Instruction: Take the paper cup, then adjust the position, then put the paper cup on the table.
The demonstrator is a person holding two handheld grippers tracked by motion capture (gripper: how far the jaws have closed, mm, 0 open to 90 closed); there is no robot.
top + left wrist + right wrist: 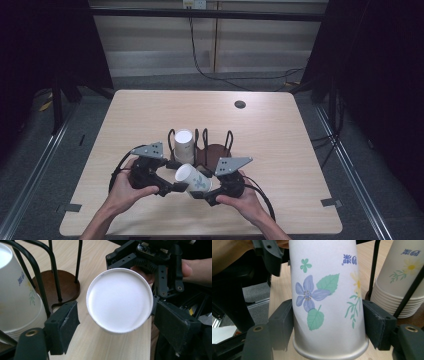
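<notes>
Fingers (pixel 62 325) of the left gripper (pixel 167 189) stand apart, one on each side of the paper cup's (pixel 194 178) closed base and clear of it; fingers (pixel 283 322) of the right gripper (pixel 202 195) are clamped on the cup's wall near its rolled rim; so the cup hangs between the two hands, carried by the right alone, just above the near part of the desk (pixel 280 135).

Its long axis runs roughly level, base toward the left gripper and mouth end at the right; a next move would likely be the right hand's, since the left has let go.

Going left to right behind the hands: a stack of cups (pixel 183 145) sits upside down in the left bay of a black wire rack (pixel 202 140); beside it the rack's dark round base (pixel 216 152) lies bare, just beyond the held cup; whether that bay is quite empty I can't be sure from above. The wire uprights stand between the cup and that bay, so it would have to rise over them; a small dark grommet (pixel 240 104) sits far back on the desk, well apart.
</notes>
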